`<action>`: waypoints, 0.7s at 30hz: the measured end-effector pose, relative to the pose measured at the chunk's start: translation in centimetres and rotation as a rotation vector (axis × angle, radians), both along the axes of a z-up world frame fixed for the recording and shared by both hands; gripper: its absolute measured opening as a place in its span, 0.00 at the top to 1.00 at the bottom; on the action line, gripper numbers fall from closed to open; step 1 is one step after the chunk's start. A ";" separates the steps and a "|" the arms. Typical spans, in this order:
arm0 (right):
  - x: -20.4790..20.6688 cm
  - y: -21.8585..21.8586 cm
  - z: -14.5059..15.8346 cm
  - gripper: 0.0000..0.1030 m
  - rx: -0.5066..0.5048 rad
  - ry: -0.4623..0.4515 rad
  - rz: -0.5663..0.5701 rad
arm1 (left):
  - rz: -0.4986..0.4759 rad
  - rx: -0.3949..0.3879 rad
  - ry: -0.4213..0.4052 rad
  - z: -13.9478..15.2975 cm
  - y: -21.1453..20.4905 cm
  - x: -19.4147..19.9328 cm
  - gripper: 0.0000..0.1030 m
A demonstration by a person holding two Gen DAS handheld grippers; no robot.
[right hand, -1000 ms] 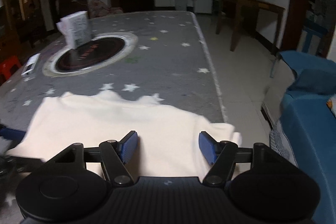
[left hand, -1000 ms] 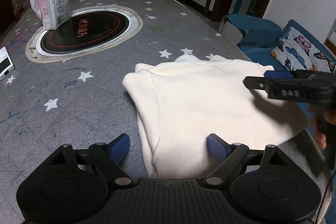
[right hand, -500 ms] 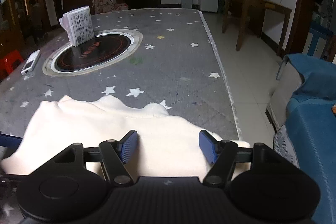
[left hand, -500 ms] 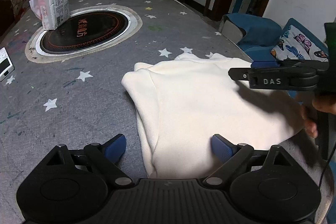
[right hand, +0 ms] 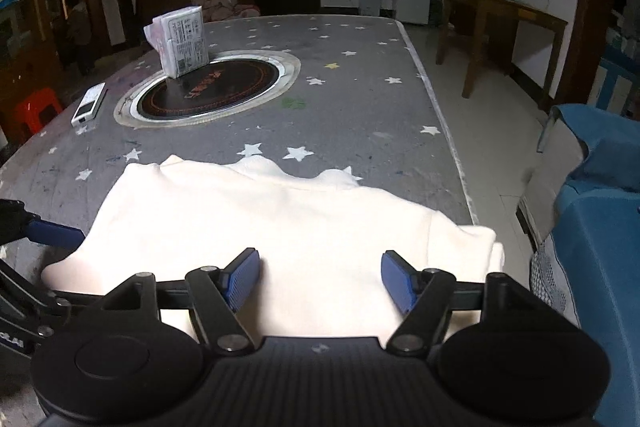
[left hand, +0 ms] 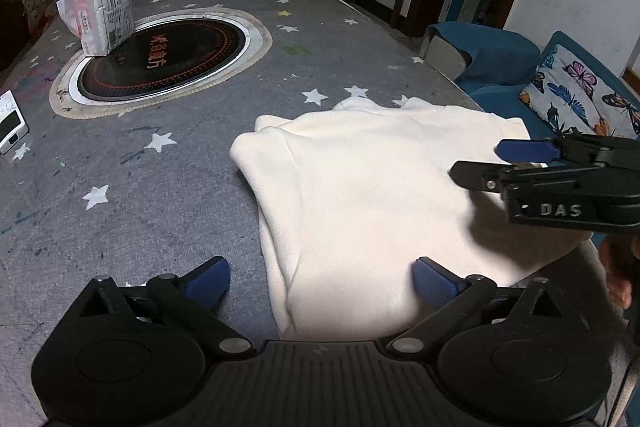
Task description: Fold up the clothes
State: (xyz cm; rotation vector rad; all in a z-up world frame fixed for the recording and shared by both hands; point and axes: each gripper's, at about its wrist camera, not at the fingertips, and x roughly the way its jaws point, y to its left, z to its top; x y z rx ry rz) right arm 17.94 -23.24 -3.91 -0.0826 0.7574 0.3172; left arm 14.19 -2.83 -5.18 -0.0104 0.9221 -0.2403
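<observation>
A cream folded garment (left hand: 380, 195) lies flat on the grey star-patterned table (left hand: 160, 195), its right end at the table's edge. My left gripper (left hand: 320, 281) hovers low over the garment's near left edge. Its jaws are opening, the cloth edge lies between them, and the pads do not press on it. My right gripper (right hand: 320, 277) stands open above the garment (right hand: 260, 219) near its right end, holding nothing. In the left wrist view the right gripper (left hand: 492, 163) reaches in from the right, with a hand behind it. One blue pad of the left gripper's fingers (right hand: 52, 233) shows at the left edge.
A round black cooktop (left hand: 160, 61) is set into the table, with a white tissue pack (left hand: 102, 11) standing on its rim. A small white device (left hand: 10, 121) lies at the left. A blue sofa with a butterfly cushion (left hand: 580, 99) stands past the table's right edge.
The left gripper's jaws have spread wider around the garment's near edge. The right gripper has shifted a little above the garment's right part. The garment itself lies as before.
</observation>
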 end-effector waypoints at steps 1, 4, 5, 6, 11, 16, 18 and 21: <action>-0.4 -0.1 0.2 0.32 0.007 -0.006 -0.002 | 0.001 -0.001 0.001 0.0 0.0 0.0 0.02; -1.8 -0.3 0.6 0.26 0.009 -0.014 0.010 | 0.002 0.002 0.001 -0.1 0.1 0.0 0.00; -2.3 -0.3 0.5 0.25 0.002 -0.015 0.015 | 0.002 0.005 0.000 -0.1 0.0 0.0 0.00; -2.8 -0.2 0.4 0.25 -0.007 -0.013 0.020 | 0.003 0.009 -0.001 -0.2 -0.1 0.0 0.00; -4.4 -0.3 -0.7 0.17 -0.035 -0.007 0.019 | 0.008 0.027 -0.012 -0.3 -0.4 -0.2 0.00; -4.8 -0.2 -1.2 0.08 -0.034 -0.027 0.005 | 0.009 0.026 -0.021 -0.4 -0.4 -0.4 0.00; -4.9 -0.1 -1.4 0.04 -0.032 -0.031 0.007 | 0.005 0.029 -0.026 -0.4 -0.4 -0.5 0.00; -5.1 0.1 -1.8 0.00 -0.037 -0.040 0.013 | 0.009 0.028 -0.036 -0.5 -0.4 -0.6 0.00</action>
